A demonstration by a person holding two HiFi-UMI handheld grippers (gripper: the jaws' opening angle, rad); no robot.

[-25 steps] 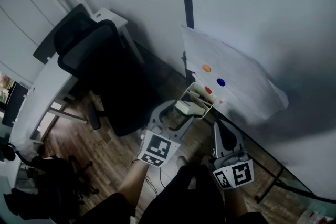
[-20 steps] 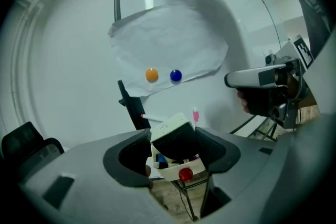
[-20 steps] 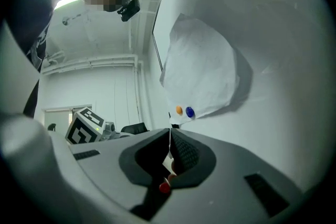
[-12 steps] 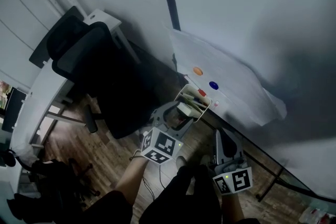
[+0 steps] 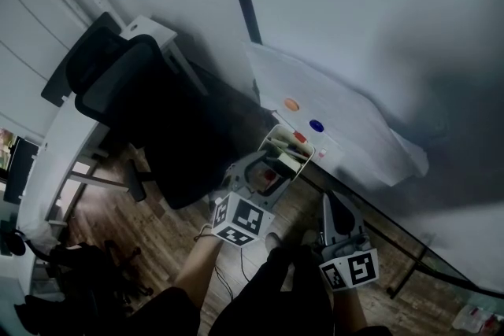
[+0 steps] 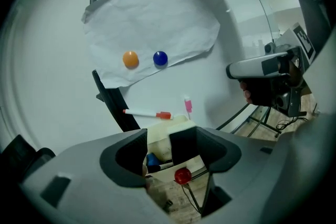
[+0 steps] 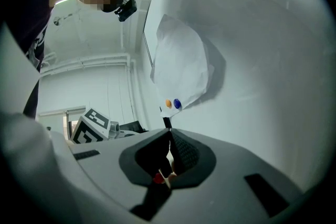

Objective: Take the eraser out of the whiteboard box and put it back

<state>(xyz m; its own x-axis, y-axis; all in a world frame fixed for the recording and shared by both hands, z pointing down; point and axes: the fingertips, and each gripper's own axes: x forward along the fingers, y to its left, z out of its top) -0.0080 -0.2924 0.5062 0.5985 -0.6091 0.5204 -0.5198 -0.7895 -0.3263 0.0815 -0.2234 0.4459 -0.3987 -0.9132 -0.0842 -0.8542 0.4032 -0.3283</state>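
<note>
the eraser [image 6: 157, 143] is a pale cream block with flat sides, and it sits between the two dark, matte jaws of your left gripper [image 6: 159, 134], which are clamped against its sides. you are holding it at the open top of the whiteboard box [image 5: 276, 131], a small white tray with a thin rim that hangs on the whiteboard [image 5: 378, 27]. in the left gripper view a blue marker cap [image 6: 152, 160] shows inside the box, just under the eraser, and a small glossy red ball [image 6: 182, 176] shows below your jaws; what it belongs to cannot be told.

just above the box, a slim white marker with a red cap [image 6: 147, 113] lies flat against the smooth board. higher up, a creased sheet of white paper [image 6: 152, 34] is pinned there by two round magnets side by side, an orange magnet [image 6: 130, 59] and a blue magnet [image 6: 160, 58].

your right gripper [image 7: 169, 132] is well apart from the box, lower and to the right in the head view. its ribbed jaw pads are pressed together at the tips, with nothing gripped.

behind your left gripper stands a black office chair [image 5: 150, 114] with a curved back, on a wood-plank floor [image 5: 157, 224], next to a white desk [image 5: 71, 130].
</note>
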